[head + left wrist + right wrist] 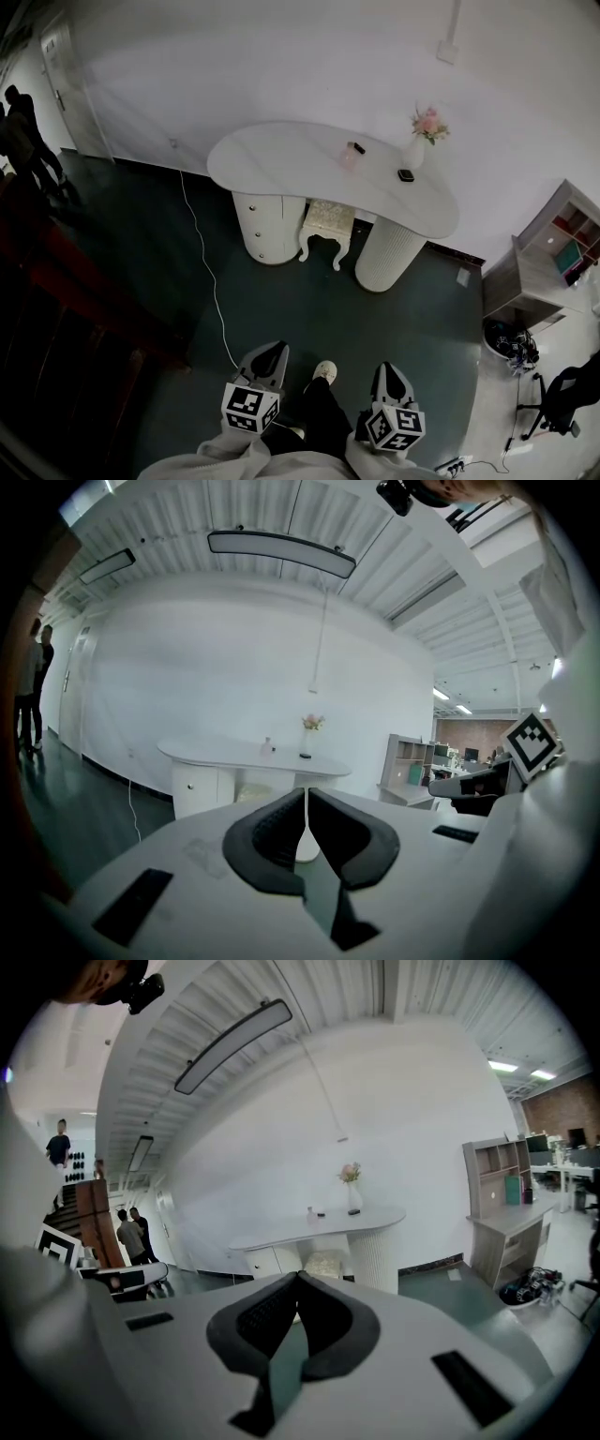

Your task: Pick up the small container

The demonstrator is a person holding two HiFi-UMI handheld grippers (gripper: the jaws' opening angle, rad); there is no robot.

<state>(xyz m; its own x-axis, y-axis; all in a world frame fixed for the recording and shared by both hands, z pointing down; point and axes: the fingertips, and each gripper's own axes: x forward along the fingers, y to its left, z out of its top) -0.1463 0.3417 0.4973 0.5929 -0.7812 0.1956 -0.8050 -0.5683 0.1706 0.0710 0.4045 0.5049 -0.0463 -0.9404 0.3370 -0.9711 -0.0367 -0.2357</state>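
A small pinkish container (352, 153) stands on the white curved table (281, 155) across the room; it shows tiny in the left gripper view as container (267, 746) and in the right gripper view as container (310, 1213). My left gripper (267, 354) hangs low near my legs, far from the table, its jaws shut with nothing between them (306, 803). My right gripper (389, 370) is held beside it, jaws also shut and empty (296, 1283).
On the table stand a white vase with pink flowers (417, 145) and a small dark object (405, 174). A white stool (328, 225) sits under it. A cable (211, 281) runs across the dark floor. A shelf unit (548, 253) is at right; people (28, 141) stand far left.
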